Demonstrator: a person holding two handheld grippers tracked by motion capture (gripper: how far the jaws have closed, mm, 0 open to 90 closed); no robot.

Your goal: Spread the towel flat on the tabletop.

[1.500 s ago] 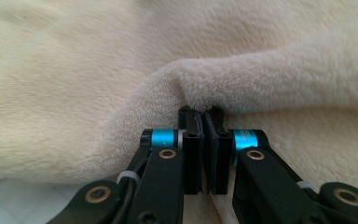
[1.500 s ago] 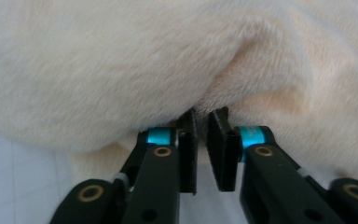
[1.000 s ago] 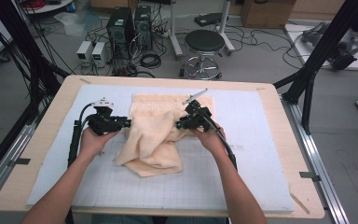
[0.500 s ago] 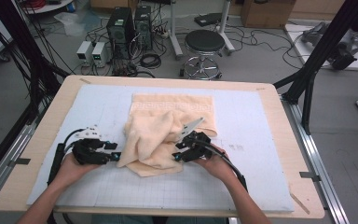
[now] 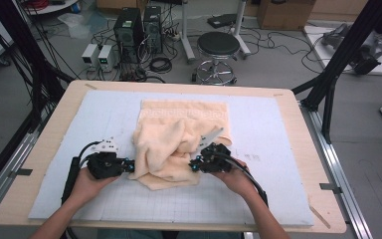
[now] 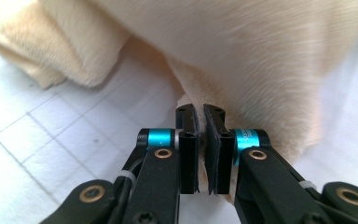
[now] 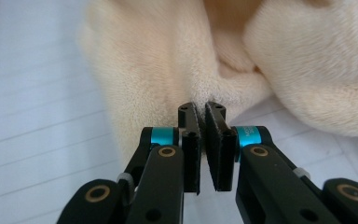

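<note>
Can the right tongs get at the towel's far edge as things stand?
Probably not at once: the right tongs are shut on the towel at its near side, as are the left tongs. The far edge lies flat and uncovered, but they'd have to let go first.

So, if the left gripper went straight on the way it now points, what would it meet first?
The cream towel. The left gripper is shut, its tips at the towel's near edge, and a thin bit of cloth seems pinched between them. Straight ahead lies the bunched towel, then, probably, the right gripper.
</note>
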